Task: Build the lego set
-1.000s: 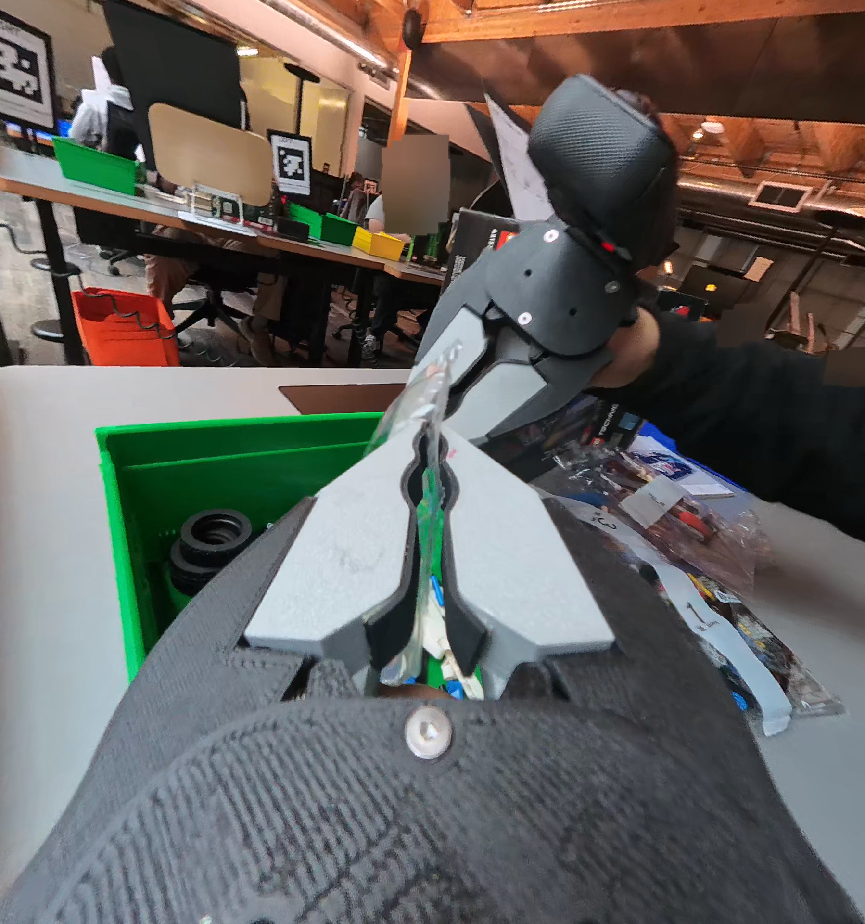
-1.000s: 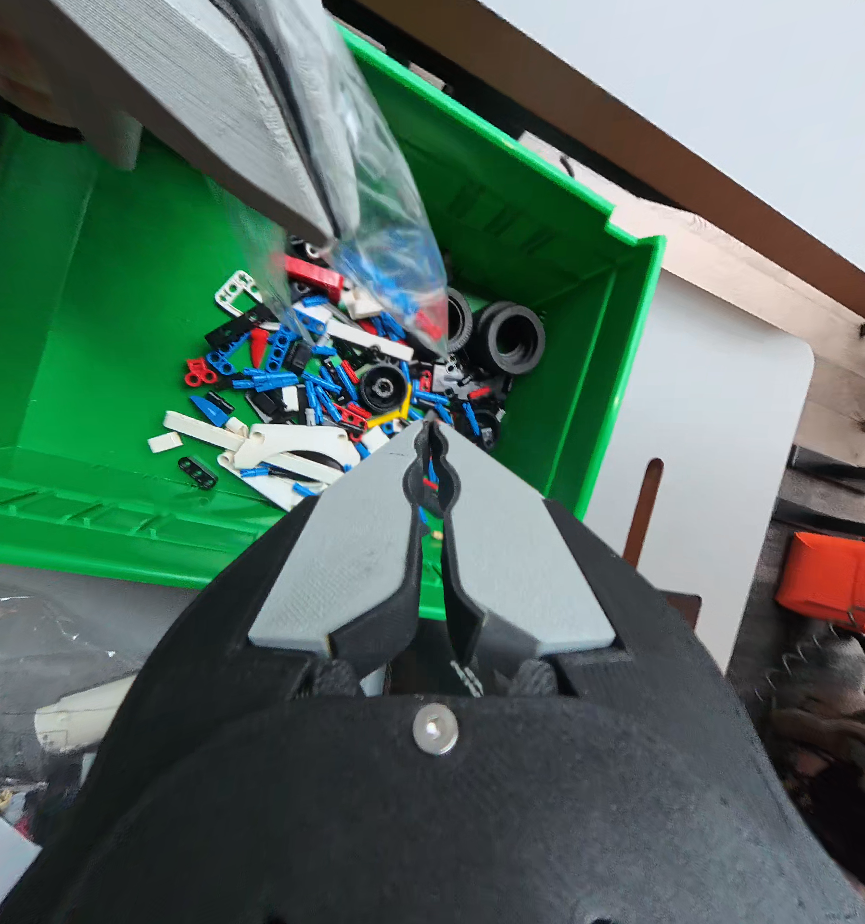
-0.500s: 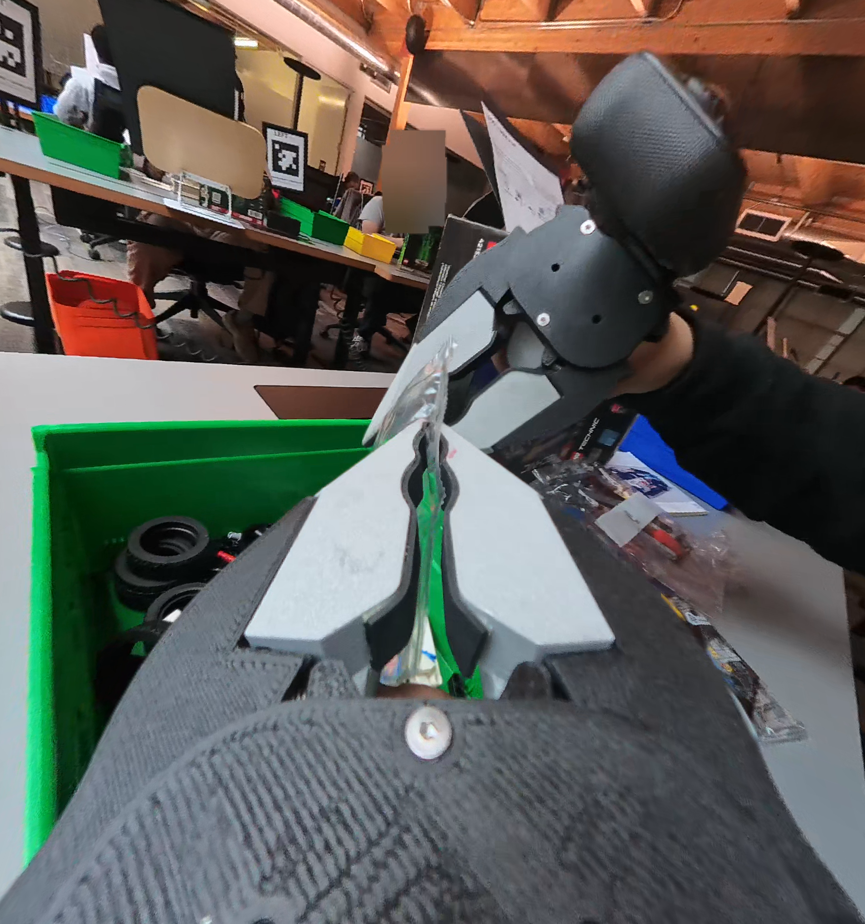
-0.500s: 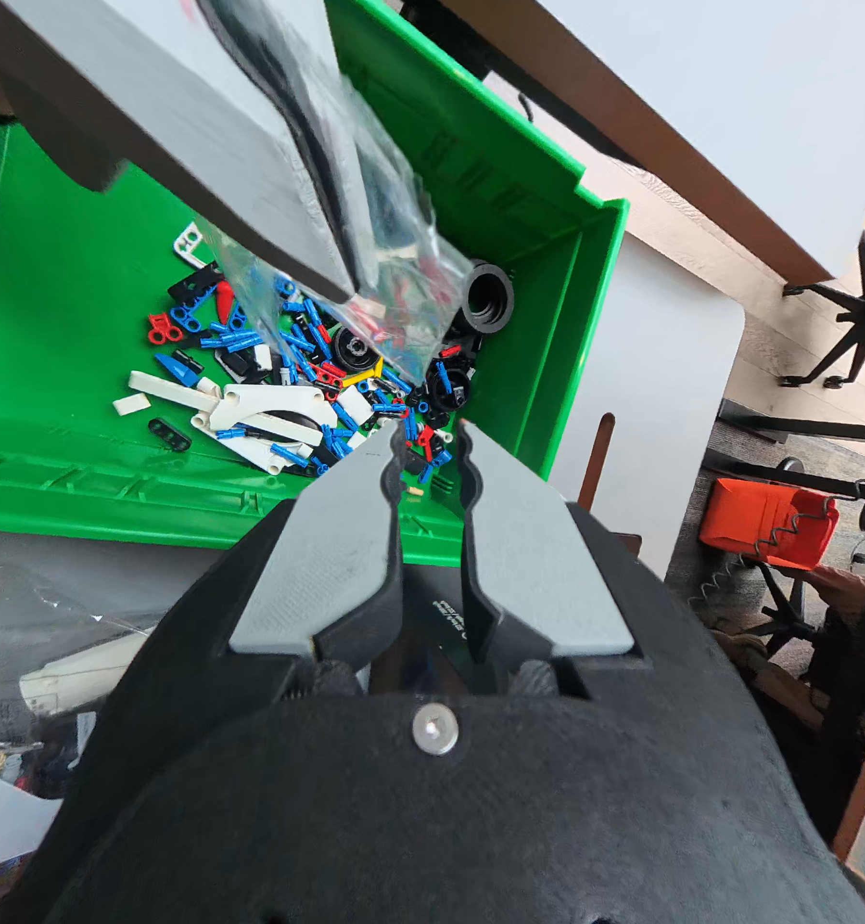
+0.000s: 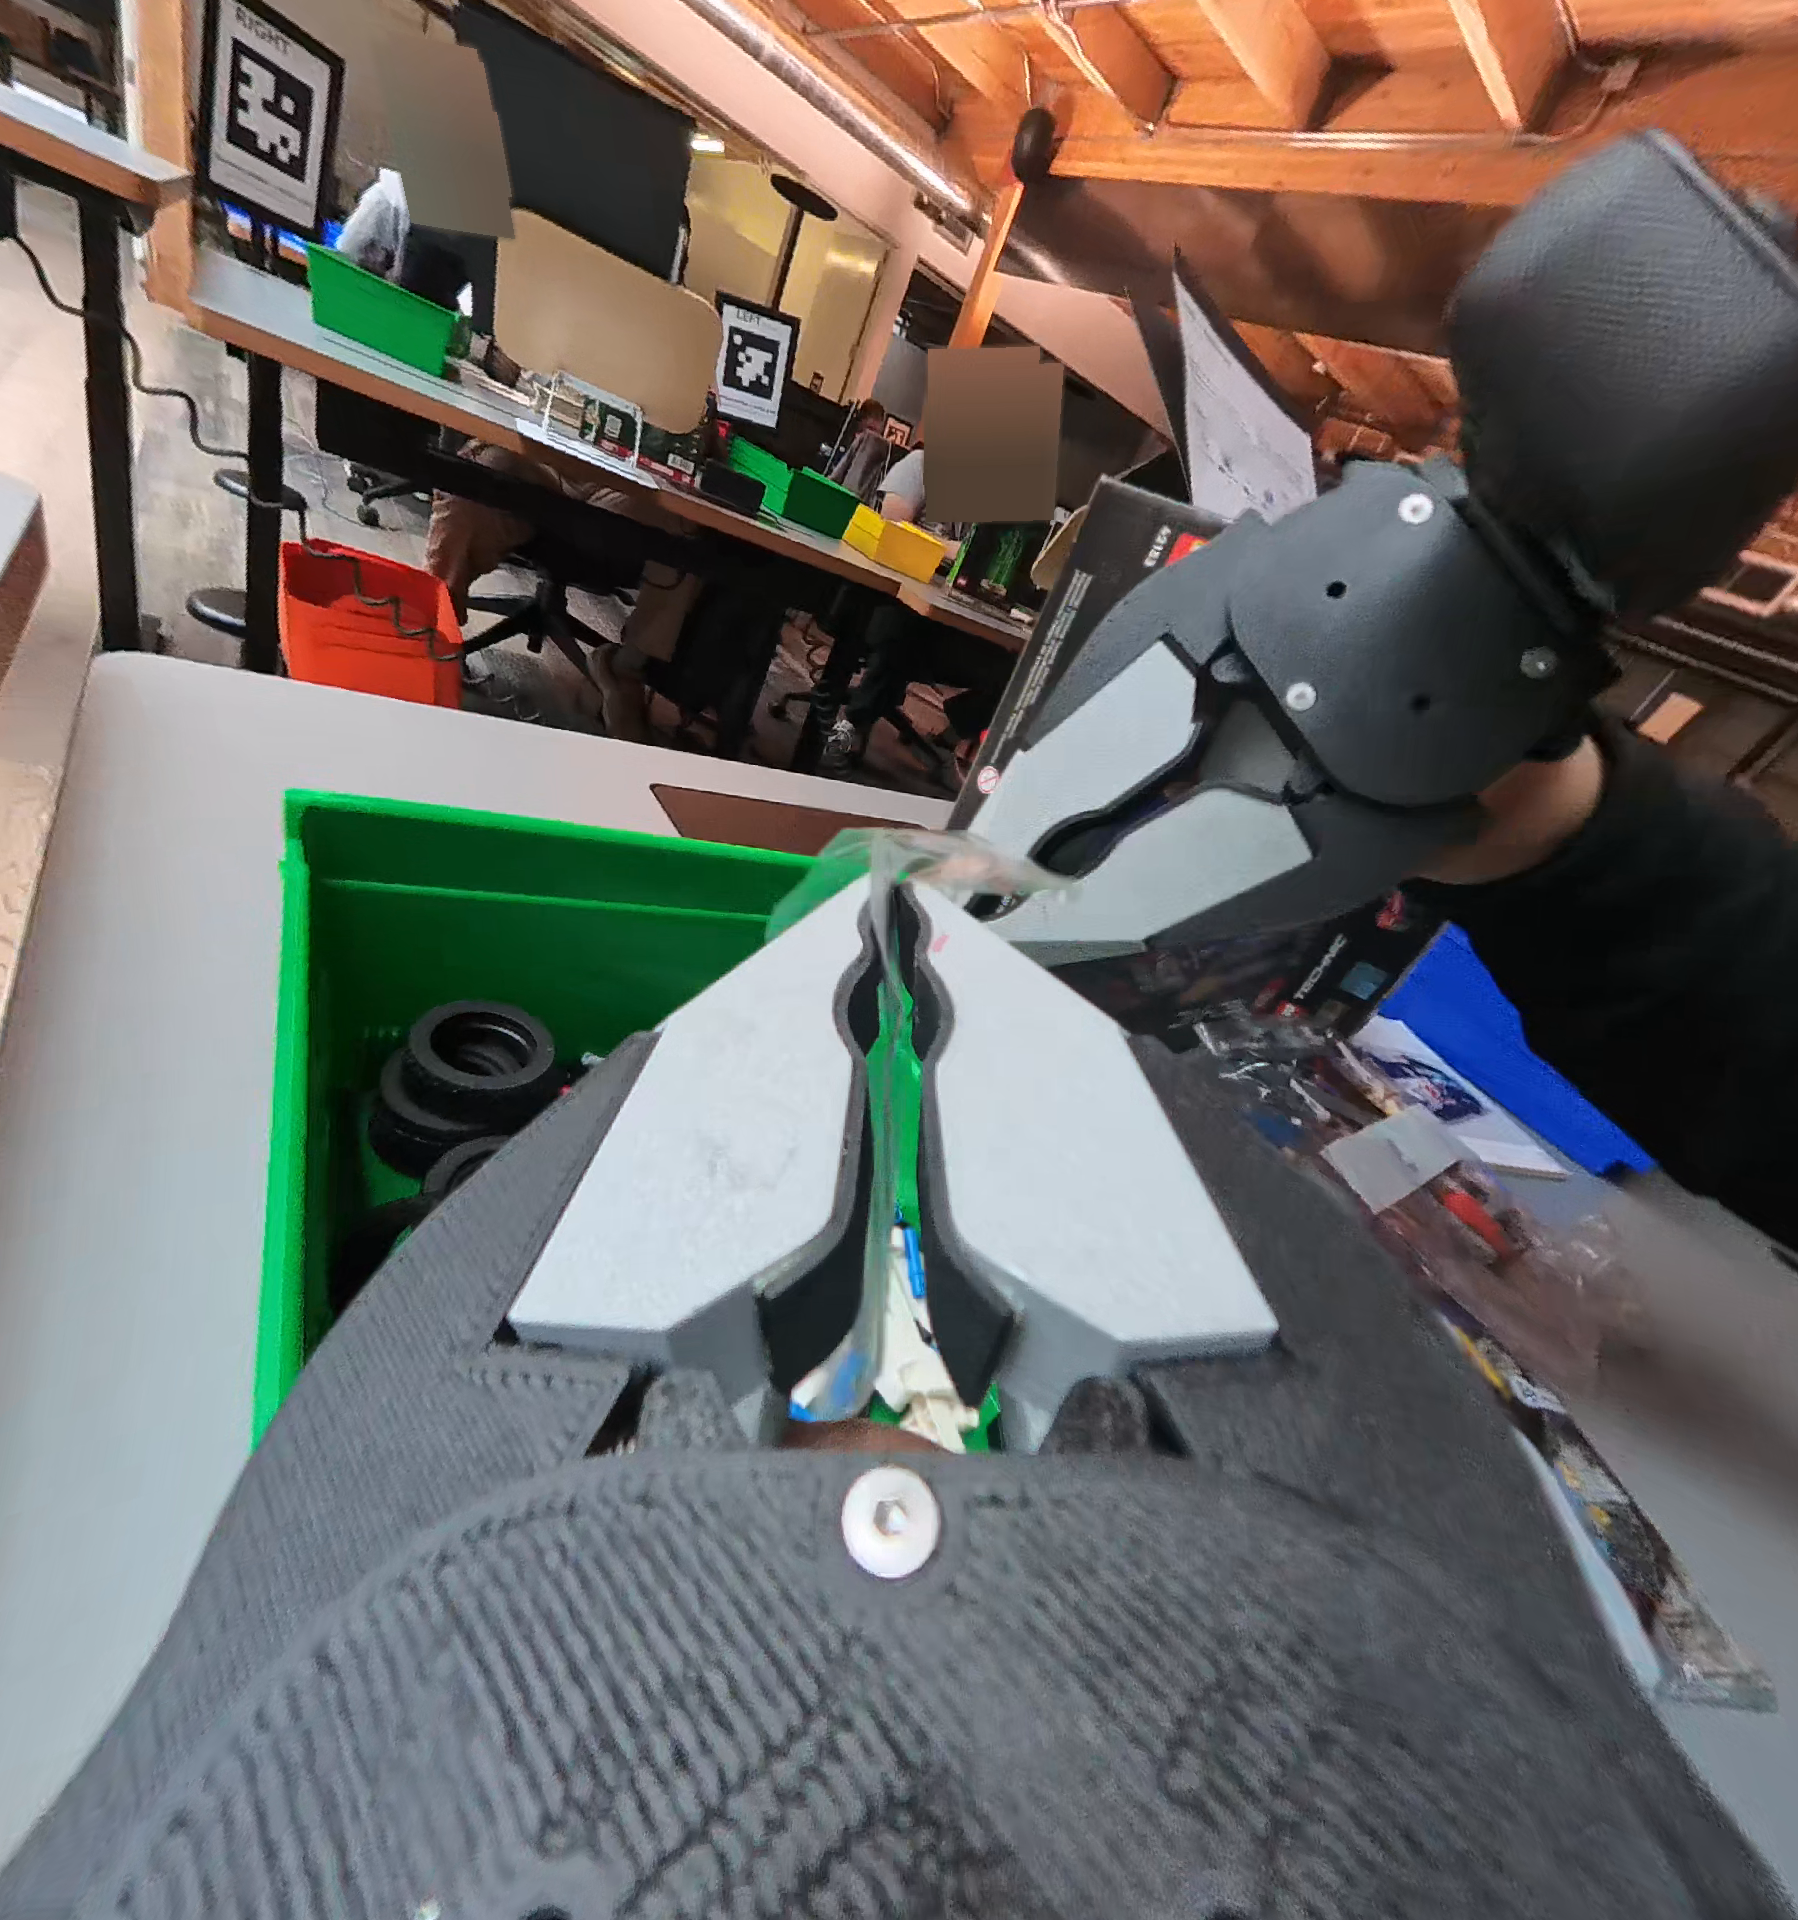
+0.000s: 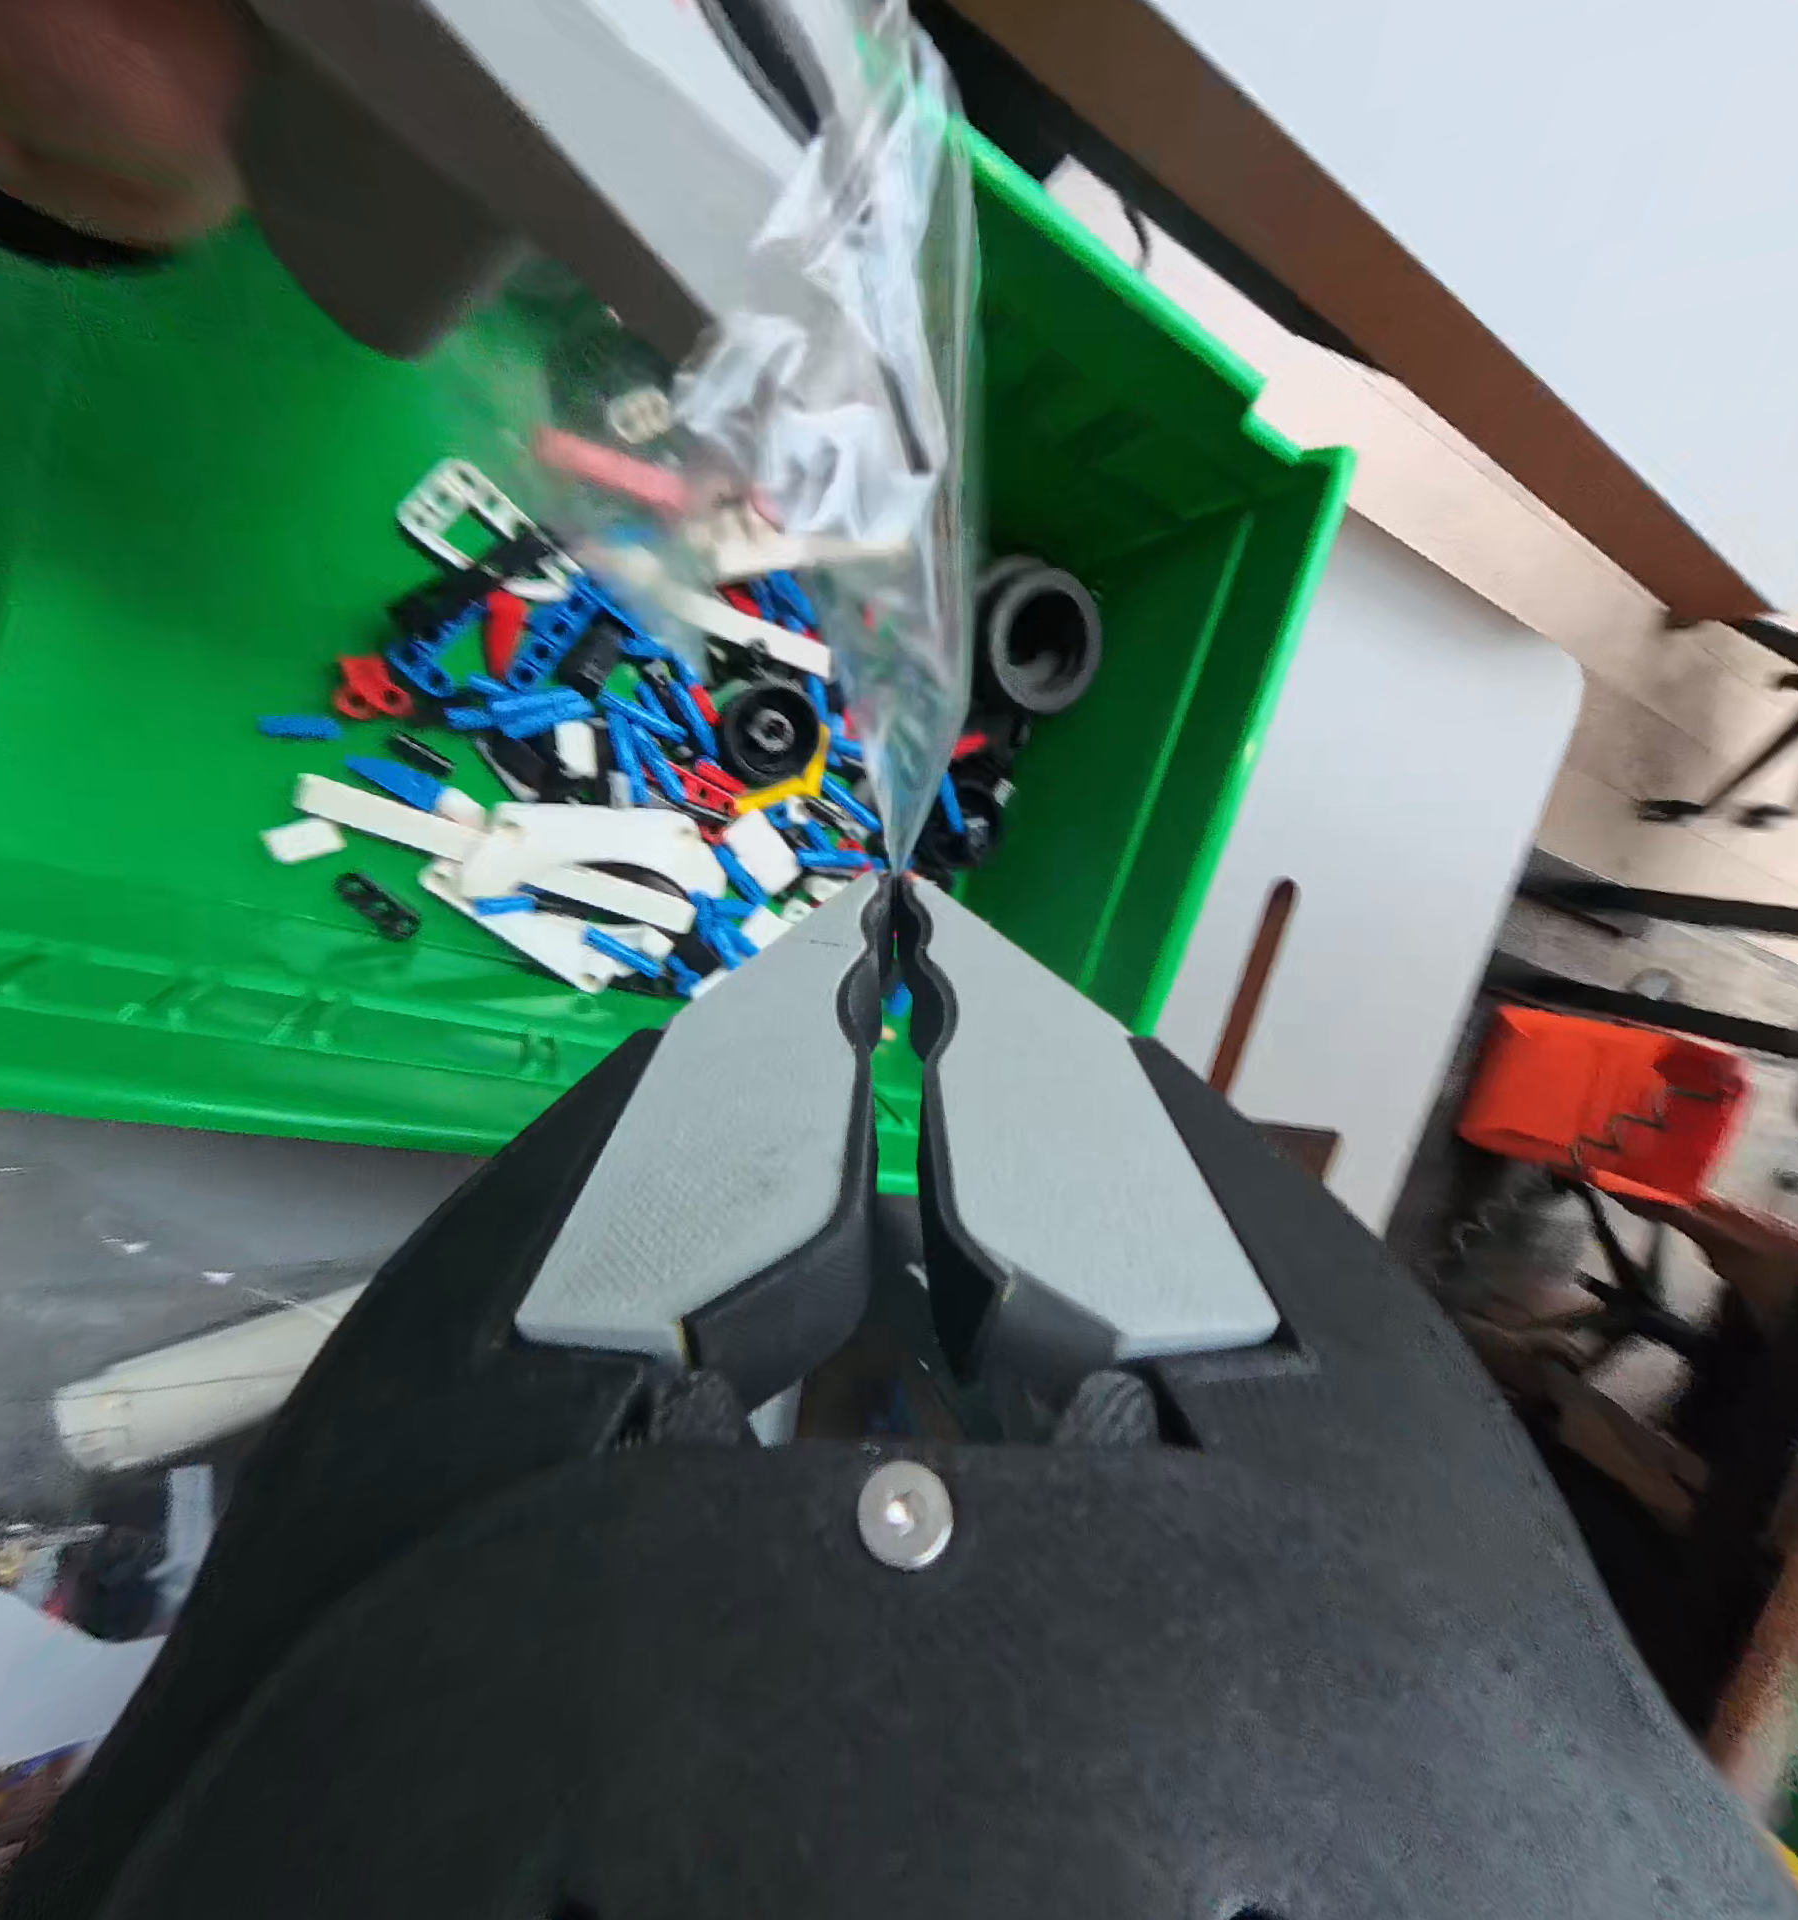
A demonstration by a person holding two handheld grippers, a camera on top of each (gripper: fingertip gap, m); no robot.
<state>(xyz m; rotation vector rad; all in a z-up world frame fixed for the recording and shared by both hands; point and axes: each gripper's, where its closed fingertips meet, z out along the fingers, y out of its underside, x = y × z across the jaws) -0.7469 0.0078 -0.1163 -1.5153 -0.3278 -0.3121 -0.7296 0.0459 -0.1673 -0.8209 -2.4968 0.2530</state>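
A: Left tongs (image 5: 895, 914): status?

B: Clamped on the clear plastic bag (image 6: 853, 436). The film runs down the slot between the two grey fingers (image 5: 729, 1164), and its crumpled top edge sticks out past the tips.

A: Right tongs (image 6: 895, 899)?

B: Also pressed together, pinching a corner of the same bag at the very tips. Bag is stretched between the two, above the green bin (image 6: 1165, 468). A few small pieces visible inside the film, blurred.

A: Bin contents?

B: Loose lego pieces (image 6: 604, 769) in a heap on the bin floor: blue pins, white panels, red and black bits, one yellow part. Black tires (image 5: 474, 1055) stacked at the far corner.

A: Surroundings?

B: Bin sits on the grey table (image 5: 136, 935). More sealed part bags (image 5: 1435, 1195) lie on the table to the right of the bin, near a dark set box (image 5: 1092, 582) standing behind the right tongs.
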